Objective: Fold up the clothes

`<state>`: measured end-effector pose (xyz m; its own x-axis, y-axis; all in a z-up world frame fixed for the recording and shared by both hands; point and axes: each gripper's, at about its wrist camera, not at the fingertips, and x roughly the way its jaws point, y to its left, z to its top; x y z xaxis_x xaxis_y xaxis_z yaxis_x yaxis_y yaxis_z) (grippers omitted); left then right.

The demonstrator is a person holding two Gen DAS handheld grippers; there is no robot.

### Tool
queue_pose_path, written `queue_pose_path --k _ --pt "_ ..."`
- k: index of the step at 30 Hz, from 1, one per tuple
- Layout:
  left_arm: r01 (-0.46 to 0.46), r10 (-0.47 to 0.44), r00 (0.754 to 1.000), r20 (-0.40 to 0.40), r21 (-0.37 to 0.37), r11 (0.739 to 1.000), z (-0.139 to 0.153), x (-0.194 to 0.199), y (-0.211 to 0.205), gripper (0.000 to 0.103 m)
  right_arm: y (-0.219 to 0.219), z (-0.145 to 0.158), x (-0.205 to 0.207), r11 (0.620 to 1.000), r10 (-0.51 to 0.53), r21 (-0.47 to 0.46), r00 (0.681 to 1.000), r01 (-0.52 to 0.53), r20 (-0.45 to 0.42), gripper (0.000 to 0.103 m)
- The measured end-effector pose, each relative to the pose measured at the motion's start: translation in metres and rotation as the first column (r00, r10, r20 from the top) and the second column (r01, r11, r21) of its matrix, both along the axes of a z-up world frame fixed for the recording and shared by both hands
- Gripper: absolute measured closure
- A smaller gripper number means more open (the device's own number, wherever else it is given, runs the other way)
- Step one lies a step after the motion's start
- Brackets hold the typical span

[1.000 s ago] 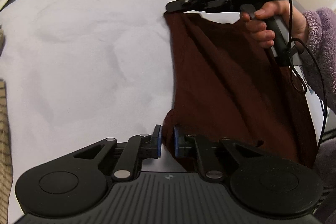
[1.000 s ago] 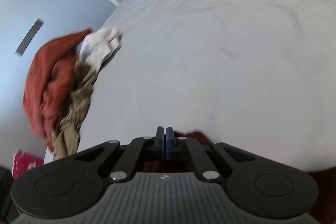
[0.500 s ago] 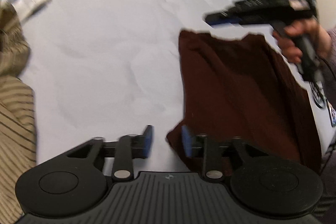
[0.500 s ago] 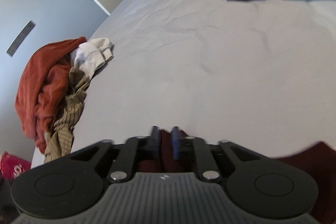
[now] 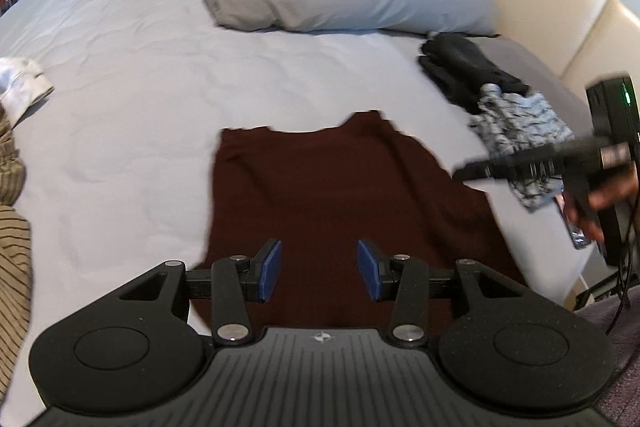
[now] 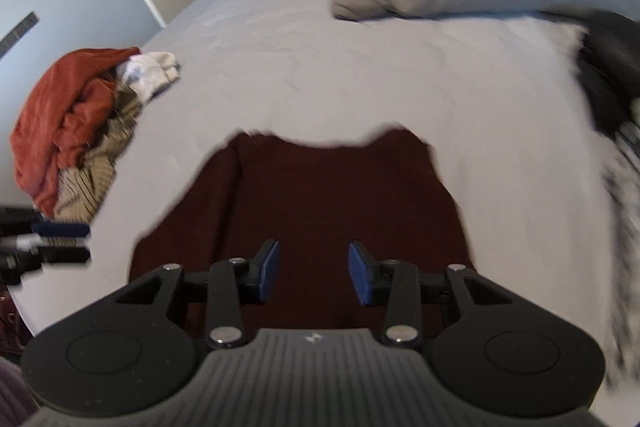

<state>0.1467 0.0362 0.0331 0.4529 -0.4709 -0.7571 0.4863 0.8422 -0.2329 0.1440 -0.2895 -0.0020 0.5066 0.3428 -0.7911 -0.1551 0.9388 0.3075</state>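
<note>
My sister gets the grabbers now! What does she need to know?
Left gripper: open, holding nothing, above the near part of the dark red garment.
Right gripper: open, empty, also above that garment.
The dark red garment lies spread on the grey bed sheet, not gripped by anything.
Folded-looking black and patterned grey clothes sit near the headboard side.
A pile of rust, white and striped clothes waits at the bed's far edge.
Left to do: finish the red garment, then the pile.
</note>
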Motion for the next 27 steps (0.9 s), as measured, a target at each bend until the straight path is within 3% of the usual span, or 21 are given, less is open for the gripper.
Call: queue_pose_path --k 6,13,22,27 --pt "0.143 -0.142 0.99 0.01 -0.045 0.989 -0.004 -0.052 -0.047 0.063 -0.026 -0.011 -0.101 0.998 0.039 0.055 0.998 -0.037 -0.039 0.061" --pt "0.28 -0.281 0.958 -0.051 -0.027 0.96 -0.035 -0.115 -0.091 0.063 -0.037 -0.026 -0.179 0.995 0.098 0.035 0.993 -0.096 -0.065 0.061" --pt "0.349 -0.342 0.92 -0.189 0.003 0.937 -0.091 -0.177 -0.132 0.068 -0.037 -0.058 -0.233 0.99 0.123 -0.052 0.98 -0.133 -0.156 0.061" --pt "0.327 -0.309 0.92 -0.24 0.036 0.944 -0.121 -0.193 -0.148 0.068 -0.034 -0.085 -0.241 0.986 0.131 -0.08 0.971 -0.149 -0.2 0.061"
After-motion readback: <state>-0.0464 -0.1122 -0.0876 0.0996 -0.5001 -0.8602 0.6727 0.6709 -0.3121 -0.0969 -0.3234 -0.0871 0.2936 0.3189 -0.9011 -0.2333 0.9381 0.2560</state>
